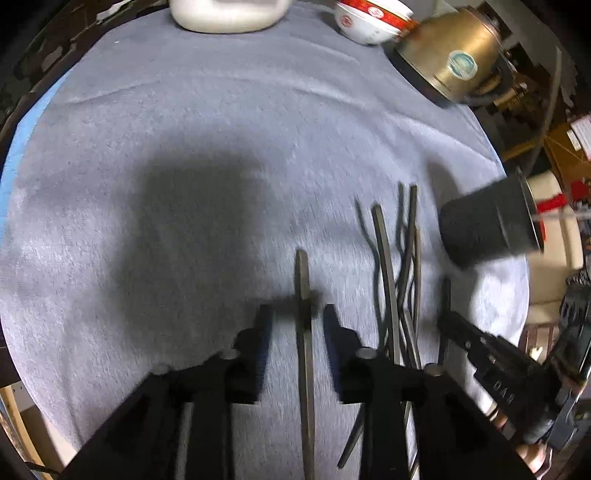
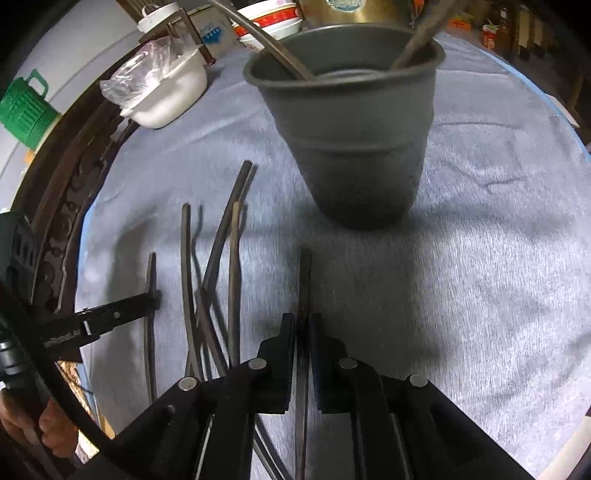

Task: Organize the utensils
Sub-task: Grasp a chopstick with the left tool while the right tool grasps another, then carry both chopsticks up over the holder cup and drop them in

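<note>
Several dark chopsticks (image 1: 400, 269) lie in a loose pile on the grey cloth; the pile also shows in the right wrist view (image 2: 218, 273). A dark grey cup (image 2: 351, 125) stands upright beyond it and holds two chopsticks; it also shows in the left wrist view (image 1: 487, 225). My left gripper (image 1: 297, 314) is open, with one chopstick (image 1: 303, 325) lying between its fingers. My right gripper (image 2: 303, 321) is shut on a chopstick (image 2: 304, 280) and holds it in front of the cup. The left gripper's finger shows in the right wrist view (image 2: 110, 317), beside another chopstick.
A white container (image 1: 225, 14), red-and-white bowls (image 1: 369, 20) and a brass kettle (image 1: 454, 51) stand at the far edge of the grey cloth (image 1: 184, 129). A white tub with a plastic bag (image 2: 162, 88) and a green cup (image 2: 26, 110) are at the left.
</note>
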A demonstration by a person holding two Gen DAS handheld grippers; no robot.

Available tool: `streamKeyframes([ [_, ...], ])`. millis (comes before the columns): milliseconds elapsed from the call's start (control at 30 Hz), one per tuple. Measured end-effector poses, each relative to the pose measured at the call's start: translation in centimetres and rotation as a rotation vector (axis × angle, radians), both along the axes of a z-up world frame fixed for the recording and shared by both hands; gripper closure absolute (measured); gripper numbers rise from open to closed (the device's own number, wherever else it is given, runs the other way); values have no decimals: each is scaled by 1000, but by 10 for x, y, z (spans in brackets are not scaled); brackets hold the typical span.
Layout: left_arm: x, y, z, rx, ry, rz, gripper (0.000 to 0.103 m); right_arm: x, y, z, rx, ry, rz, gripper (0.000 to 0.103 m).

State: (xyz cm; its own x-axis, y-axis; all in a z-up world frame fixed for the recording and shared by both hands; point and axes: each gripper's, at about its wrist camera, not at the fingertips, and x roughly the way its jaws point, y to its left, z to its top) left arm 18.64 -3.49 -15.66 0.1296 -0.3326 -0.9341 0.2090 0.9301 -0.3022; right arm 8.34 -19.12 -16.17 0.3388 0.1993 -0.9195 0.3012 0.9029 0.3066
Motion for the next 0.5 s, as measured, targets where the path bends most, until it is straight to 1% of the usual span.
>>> streamKeyframes([
  [133, 5, -9, -1, 17, -23, 1, 72, 8, 8, 2, -64, -26, 25, 92],
  [167, 4, -10, -2, 17, -26, 1, 77, 9, 9, 2, -79, -28, 36, 92],
  [233, 7, -11, -6, 22, -20, 2, 96, 9, 12, 3, -103, -28, 51, 96],
  [333, 3, -8, -1, 1, -42, 18, 96, 6, 13, 9, -98, -57, 55, 96],
  [433, -9, 4, 17, -22, -93, 29, 97, -3, 12, 32, -84, -148, 58, 96],
  [500, -17, 8, 40, -45, -149, 33, 97, -11, 11, 57, -91, -240, 58, 97],
])
